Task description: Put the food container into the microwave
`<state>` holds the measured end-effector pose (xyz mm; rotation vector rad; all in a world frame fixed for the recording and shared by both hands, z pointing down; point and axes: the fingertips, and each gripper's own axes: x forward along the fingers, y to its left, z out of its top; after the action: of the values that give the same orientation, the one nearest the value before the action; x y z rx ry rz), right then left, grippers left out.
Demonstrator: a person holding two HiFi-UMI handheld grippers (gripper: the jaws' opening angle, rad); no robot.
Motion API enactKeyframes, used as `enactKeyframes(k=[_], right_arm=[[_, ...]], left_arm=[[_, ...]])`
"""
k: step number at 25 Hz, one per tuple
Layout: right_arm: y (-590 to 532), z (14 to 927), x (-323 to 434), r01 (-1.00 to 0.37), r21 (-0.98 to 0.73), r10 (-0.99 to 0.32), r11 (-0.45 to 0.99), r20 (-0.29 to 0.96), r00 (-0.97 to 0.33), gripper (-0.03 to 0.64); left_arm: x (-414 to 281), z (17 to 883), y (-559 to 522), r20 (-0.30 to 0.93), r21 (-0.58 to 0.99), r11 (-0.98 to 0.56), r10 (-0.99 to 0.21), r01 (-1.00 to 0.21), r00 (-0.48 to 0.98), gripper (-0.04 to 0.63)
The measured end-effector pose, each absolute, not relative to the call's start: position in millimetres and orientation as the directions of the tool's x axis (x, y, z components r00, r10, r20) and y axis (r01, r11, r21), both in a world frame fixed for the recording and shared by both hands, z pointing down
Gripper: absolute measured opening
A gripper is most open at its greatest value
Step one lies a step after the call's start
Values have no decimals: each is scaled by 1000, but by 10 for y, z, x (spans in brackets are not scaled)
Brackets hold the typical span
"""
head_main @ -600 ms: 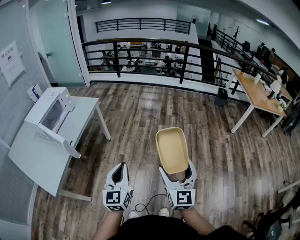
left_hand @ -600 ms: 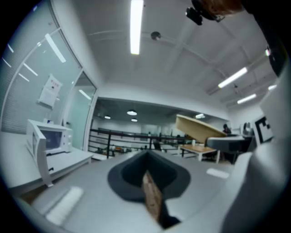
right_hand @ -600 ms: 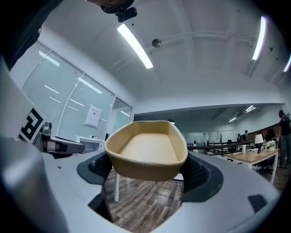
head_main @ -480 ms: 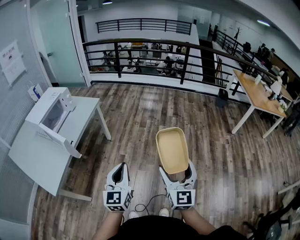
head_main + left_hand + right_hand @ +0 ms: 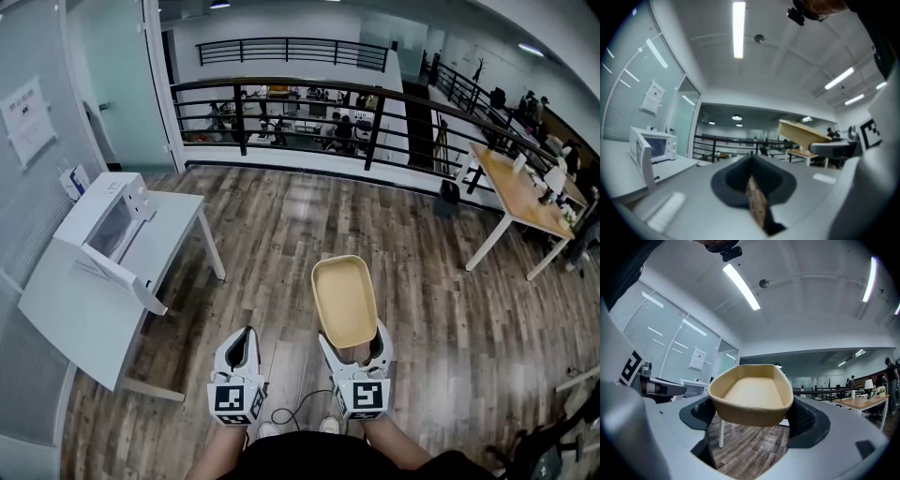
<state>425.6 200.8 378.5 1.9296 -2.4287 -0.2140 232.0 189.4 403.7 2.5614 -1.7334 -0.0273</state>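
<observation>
While your left tool (image 5: 242, 345) is pressed together on nothing, your right tool (image 5: 354, 339), spread wide, pinches the near end of the food container (image 5: 343, 298), which is empty.

Right of microwave (image 5: 105, 225) on table (image 5: 80, 323): left gripper (image 5: 246, 332), farther right right gripper (image 5: 353, 337), food container (image 5: 343, 298) between its jaws.

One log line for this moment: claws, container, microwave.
right claw: shut on food container | left claw: shut, empty | microwave: door open, on table
</observation>
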Motion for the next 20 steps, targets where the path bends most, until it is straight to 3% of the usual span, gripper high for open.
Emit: enactKeyframes(k=[13, 20], right_arm=[[2187, 3604, 3746, -964, 87, -956, 252, -129, -262, 476], [2173, 3660, 3514, -962, 71, -956, 266, -106, -272, 476]], left_arm=[[1911, 4105, 2110, 15, 61, -412, -910, -909, 413, 6], [1691, 4126, 2184, 16, 48, -432, -901, -901, 433, 6]])
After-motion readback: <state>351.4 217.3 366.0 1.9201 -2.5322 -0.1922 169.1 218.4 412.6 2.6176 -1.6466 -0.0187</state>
